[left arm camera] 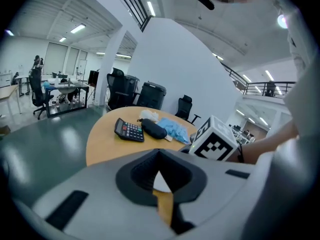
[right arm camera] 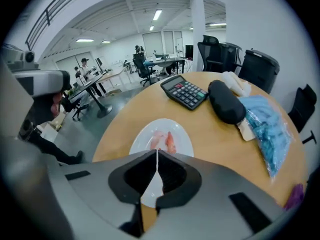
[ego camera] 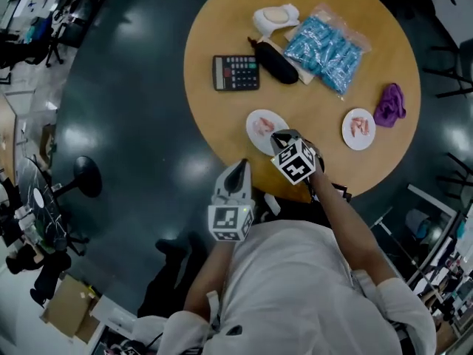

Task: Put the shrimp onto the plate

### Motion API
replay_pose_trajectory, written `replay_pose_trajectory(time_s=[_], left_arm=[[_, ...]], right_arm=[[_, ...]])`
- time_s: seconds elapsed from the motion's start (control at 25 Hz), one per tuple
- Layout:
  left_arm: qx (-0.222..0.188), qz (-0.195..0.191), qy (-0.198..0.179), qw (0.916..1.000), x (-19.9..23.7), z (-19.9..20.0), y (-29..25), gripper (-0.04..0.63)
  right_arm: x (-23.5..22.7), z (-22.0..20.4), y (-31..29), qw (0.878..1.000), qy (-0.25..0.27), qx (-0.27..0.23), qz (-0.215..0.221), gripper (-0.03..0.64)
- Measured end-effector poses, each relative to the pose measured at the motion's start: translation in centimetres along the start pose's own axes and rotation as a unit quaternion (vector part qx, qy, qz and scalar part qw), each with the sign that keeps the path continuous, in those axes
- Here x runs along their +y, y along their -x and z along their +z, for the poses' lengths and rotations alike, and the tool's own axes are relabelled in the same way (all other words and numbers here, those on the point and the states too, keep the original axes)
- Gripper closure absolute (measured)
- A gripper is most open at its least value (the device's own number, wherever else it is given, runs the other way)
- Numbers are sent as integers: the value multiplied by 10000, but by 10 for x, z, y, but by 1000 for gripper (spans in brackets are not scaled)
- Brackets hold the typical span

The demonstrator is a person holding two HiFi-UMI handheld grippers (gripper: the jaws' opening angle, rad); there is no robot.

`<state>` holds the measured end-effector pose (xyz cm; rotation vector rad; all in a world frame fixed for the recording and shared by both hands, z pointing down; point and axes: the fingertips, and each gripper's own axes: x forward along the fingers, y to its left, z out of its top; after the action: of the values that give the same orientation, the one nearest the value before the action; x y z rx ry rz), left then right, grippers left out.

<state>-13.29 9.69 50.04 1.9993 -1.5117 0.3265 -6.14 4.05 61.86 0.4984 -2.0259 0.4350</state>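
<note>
Two small white plates sit near the front of the round wooden table (ego camera: 222, 28). The left plate (ego camera: 255, 137) holds pink shrimp (ego camera: 262, 127); the right plate (ego camera: 347, 135) holds more shrimp (ego camera: 360, 126). My right gripper (ego camera: 279, 137) hovers over the near edge of the left plate, jaws shut with nothing between them. In the right gripper view the plate (right arm camera: 182, 136) with its shrimp (right arm camera: 170, 142) lies just beyond the shut tips (right arm camera: 157, 153). My left gripper (ego camera: 238, 170) is shut and empty, off the table over the floor (left arm camera: 159, 154).
Farther back on the table lie a calculator (ego camera: 236, 72), a black pouch (ego camera: 276, 62), a white object (ego camera: 276, 17), a bag of blue packets (ego camera: 326, 49) and a purple cloth (ego camera: 390, 104). Dark floor surrounds the table; office chairs stand beyond it (left arm camera: 120, 86).
</note>
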Motion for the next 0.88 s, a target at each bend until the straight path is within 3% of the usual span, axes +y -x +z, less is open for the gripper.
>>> replay_pose_trajectory(time_s=[0.28, 0.6, 0.88], left_arm=[[-116, 153, 271, 9994, 40, 1, 13, 588], [-50, 100, 339, 9994, 55, -7, 18, 588], [-44, -9, 308, 9995, 52, -2, 14, 588]], right_arm=[[14, 10, -36, 9990, -112, 401, -156, 586], [13, 8, -55, 9955, -266, 903, -100, 545], [12, 12, -51, 9953, -326, 904, -156, 567]])
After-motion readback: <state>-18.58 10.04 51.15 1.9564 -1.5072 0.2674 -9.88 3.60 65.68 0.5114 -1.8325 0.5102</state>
